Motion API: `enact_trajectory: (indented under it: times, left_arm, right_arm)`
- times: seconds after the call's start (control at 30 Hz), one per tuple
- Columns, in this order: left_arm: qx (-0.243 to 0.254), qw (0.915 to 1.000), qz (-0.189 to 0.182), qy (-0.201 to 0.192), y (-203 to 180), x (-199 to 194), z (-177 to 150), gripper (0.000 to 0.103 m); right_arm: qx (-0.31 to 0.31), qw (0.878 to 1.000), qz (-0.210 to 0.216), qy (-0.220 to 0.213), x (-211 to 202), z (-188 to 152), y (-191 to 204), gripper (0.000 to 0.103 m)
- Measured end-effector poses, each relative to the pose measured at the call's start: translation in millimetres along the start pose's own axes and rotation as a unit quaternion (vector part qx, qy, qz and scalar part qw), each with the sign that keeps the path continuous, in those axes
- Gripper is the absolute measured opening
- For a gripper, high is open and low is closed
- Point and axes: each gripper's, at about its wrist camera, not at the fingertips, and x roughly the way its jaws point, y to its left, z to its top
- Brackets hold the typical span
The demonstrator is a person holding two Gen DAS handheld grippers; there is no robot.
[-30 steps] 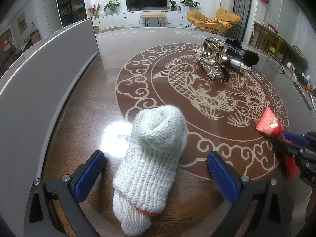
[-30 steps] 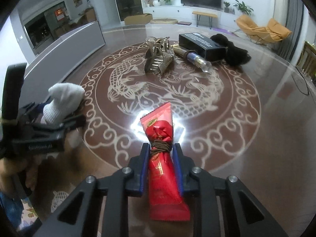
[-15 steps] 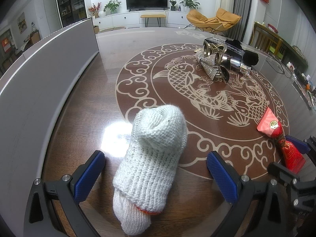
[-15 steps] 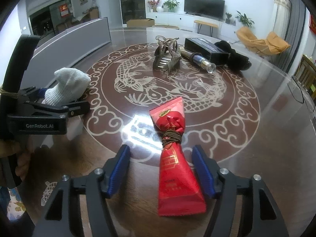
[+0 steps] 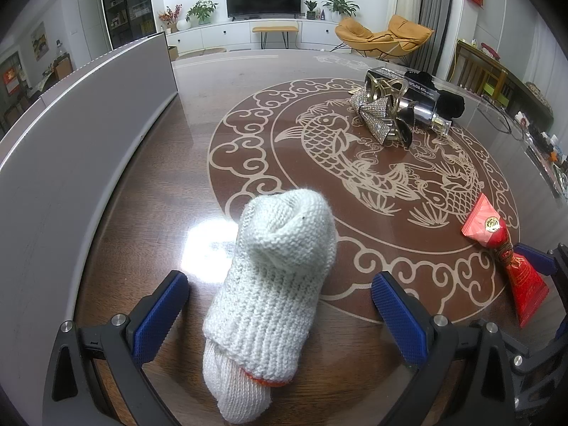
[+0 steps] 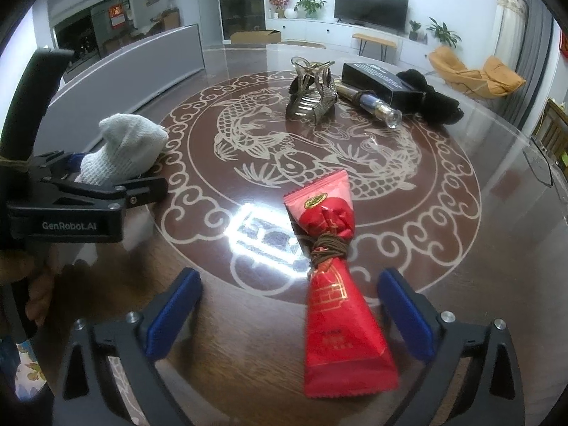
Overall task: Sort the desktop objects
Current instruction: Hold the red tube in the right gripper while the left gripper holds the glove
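A grey panel (image 5: 81,135) stands along the left edge of the dark surface (image 5: 198,135) with its fish inlay. Beside it the left tool (image 5: 280,305) is spread wide around one white knitted glove (image 5: 273,284), pads clear. Further right the right tool (image 6: 289,314) is opening, one red packet (image 6: 337,301) lying loose between its pads. Beyond sit one glittery shoe (image 6: 312,96), one black box (image 6: 376,80), one glass bottle (image 6: 376,106) and one black cloth (image 6: 436,103). A television (image 6: 371,9) hangs behind.
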Motion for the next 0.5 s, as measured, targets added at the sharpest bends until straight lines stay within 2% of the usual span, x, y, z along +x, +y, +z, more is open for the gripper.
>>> enact_trajectory:
  times: [0.5]
  left_arm:
    - [0.000, 1.0000, 0.000, 0.000, 0.1, 0.2, 0.0, 0.103]
  right_arm:
    - [0.000, 1.000, -0.002, 0.003, 1.4, 0.1, -0.4, 0.103]
